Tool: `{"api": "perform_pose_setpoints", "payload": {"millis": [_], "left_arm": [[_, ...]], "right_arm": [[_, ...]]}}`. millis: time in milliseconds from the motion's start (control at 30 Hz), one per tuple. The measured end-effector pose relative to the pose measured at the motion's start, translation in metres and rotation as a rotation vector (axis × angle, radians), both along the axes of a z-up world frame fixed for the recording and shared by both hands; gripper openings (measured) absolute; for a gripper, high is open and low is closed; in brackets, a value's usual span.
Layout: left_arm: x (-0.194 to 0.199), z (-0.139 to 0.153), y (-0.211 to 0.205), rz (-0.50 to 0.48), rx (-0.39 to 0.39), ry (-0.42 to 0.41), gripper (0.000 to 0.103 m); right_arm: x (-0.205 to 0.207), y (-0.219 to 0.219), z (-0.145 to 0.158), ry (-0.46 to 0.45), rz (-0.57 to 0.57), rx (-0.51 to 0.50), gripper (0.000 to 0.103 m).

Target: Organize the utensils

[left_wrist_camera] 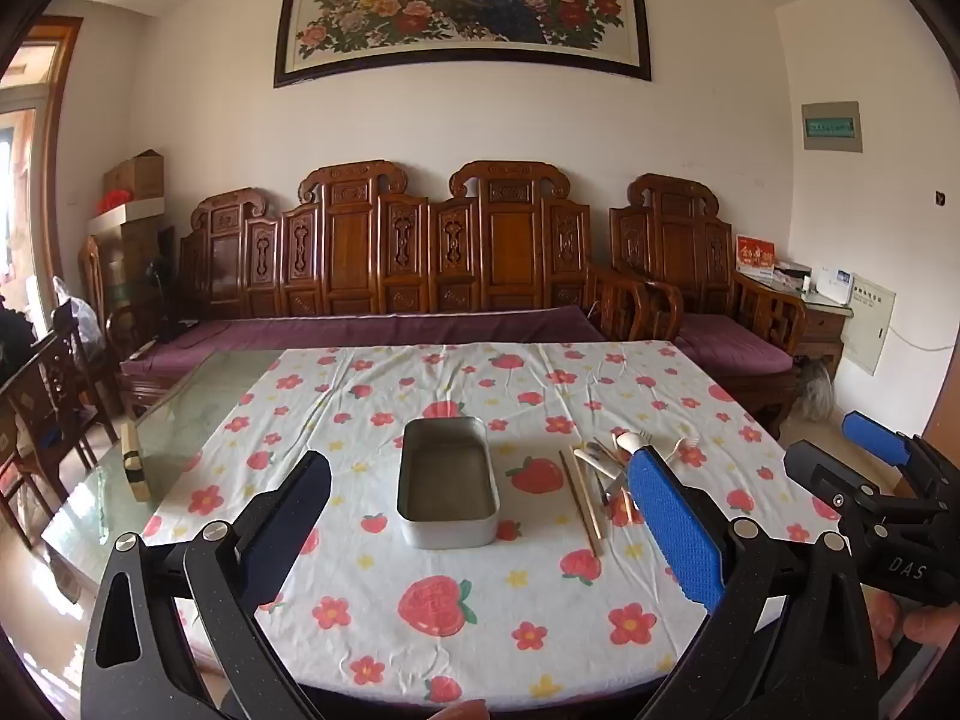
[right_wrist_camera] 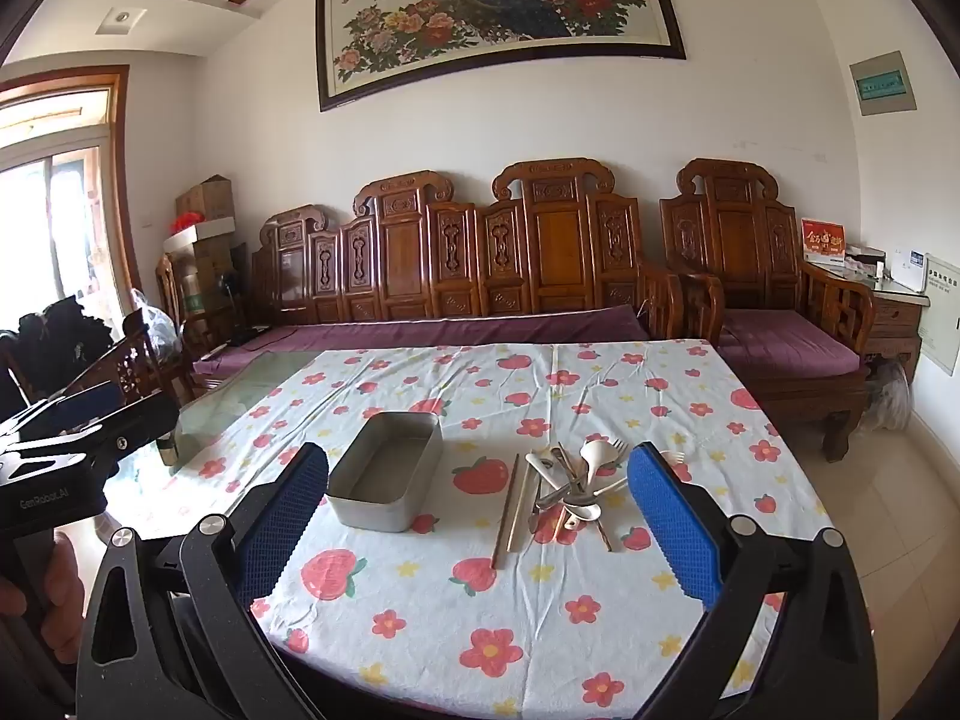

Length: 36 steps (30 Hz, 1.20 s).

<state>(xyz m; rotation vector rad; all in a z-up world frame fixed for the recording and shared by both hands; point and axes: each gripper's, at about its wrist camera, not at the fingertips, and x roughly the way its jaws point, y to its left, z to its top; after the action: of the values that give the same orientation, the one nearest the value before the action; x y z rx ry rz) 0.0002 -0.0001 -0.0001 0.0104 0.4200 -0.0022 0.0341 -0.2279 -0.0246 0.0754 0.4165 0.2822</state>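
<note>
An empty grey metal box (left_wrist_camera: 447,482) sits mid-table on the strawberry cloth; it also shows in the right wrist view (right_wrist_camera: 387,476). To its right lies a pile of utensils (right_wrist_camera: 570,489): chopsticks (right_wrist_camera: 514,510), metal and pale spoons and forks. The pile shows in the left wrist view (left_wrist_camera: 606,474) too. My left gripper (left_wrist_camera: 480,531) is open and empty, held above the near table edge facing the box. My right gripper (right_wrist_camera: 480,534) is open and empty, held near the front edge facing the chopsticks and pile.
The cloth (left_wrist_camera: 480,600) covers the right part of a glass table (left_wrist_camera: 180,414). A small wooden block (left_wrist_camera: 135,462) lies on the bare glass at left. A carved wooden sofa (left_wrist_camera: 390,276) stands behind the table, chairs at left.
</note>
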Motion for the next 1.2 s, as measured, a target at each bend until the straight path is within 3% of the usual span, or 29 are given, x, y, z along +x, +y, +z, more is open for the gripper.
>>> {"api": "perform_pose_setpoints", "payload": {"millis": [1200], "left_arm": [[-0.0015,0.0012,0.0013,0.003,0.002,0.0,0.096]], "right_arm": [[0.0001,-0.0007,0.0003,-0.003,-0.002,-0.003,0.1]]}}
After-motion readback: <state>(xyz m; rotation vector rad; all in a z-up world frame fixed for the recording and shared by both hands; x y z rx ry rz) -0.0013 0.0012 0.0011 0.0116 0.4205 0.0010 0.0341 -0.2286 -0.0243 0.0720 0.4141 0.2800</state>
